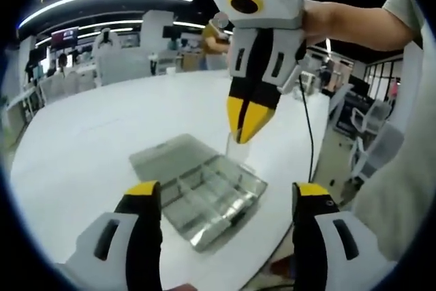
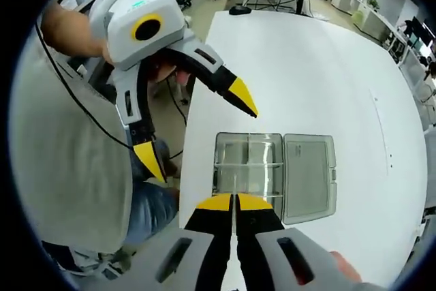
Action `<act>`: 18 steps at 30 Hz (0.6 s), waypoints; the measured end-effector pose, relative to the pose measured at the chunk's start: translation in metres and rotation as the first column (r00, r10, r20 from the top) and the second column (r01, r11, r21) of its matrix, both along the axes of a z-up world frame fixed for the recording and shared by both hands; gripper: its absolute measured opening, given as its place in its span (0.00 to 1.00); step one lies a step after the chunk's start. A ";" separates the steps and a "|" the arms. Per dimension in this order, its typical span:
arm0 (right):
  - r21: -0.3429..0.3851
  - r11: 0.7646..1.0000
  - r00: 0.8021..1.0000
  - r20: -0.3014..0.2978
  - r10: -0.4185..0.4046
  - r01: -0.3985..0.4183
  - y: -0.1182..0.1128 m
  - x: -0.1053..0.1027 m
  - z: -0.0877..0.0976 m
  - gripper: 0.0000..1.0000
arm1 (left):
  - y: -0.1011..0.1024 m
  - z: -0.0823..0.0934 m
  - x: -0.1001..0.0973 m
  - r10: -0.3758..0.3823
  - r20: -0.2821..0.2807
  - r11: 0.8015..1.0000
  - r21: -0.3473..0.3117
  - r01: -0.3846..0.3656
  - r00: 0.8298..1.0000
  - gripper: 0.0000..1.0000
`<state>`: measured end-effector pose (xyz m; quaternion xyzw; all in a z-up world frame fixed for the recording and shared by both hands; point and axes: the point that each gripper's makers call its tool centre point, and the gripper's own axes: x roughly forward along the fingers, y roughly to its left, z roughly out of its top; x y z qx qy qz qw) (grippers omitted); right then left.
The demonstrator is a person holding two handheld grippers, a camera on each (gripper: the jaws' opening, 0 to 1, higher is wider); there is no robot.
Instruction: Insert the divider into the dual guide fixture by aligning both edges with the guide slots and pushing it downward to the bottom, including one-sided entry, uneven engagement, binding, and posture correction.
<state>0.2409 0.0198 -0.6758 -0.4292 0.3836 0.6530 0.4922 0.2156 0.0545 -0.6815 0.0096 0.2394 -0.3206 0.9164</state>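
A clear plastic box (image 1: 194,192) lies open on the white table (image 1: 102,134), its compartment tray (image 2: 248,161) beside its flat lid (image 2: 310,175). My right gripper (image 2: 235,202) is shut on a thin clear divider (image 2: 235,183), held edge-on over the tray's near side. In the left gripper view, the right gripper (image 1: 246,126) points down from above, with the divider (image 1: 236,149) hanging just over the box. My left gripper (image 1: 226,192) stands wide open, low in front of the box with nothing between its jaws. In the right gripper view, the left gripper (image 2: 197,129) sits left of the tray.
The box sits close to the table's edge (image 2: 187,161), where the person's body (image 2: 68,168) and a black cable (image 1: 308,127) are. More white tabletop (image 2: 327,66) stretches beyond the box. Desks and chairs (image 1: 361,120) stand off the table.
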 end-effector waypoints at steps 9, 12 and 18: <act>-0.020 1.000 1.000 0.006 -0.003 0.003 0.001 0.006 -0.005 0.00 | 0.010 -0.002 0.006 0.051 -0.018 0.999 0.009 -0.051 0.999 0.82; -0.023 1.000 1.000 0.006 0.000 0.000 0.002 0.007 -0.007 0.00 | 0.011 -0.002 0.006 0.065 -0.024 0.998 -0.002 -0.065 0.998 0.83; -0.033 0.999 1.000 0.006 -0.002 0.003 0.004 0.008 -0.012 0.00 | 0.012 -0.006 0.006 0.081 -0.030 0.996 -0.030 -0.082 0.996 0.84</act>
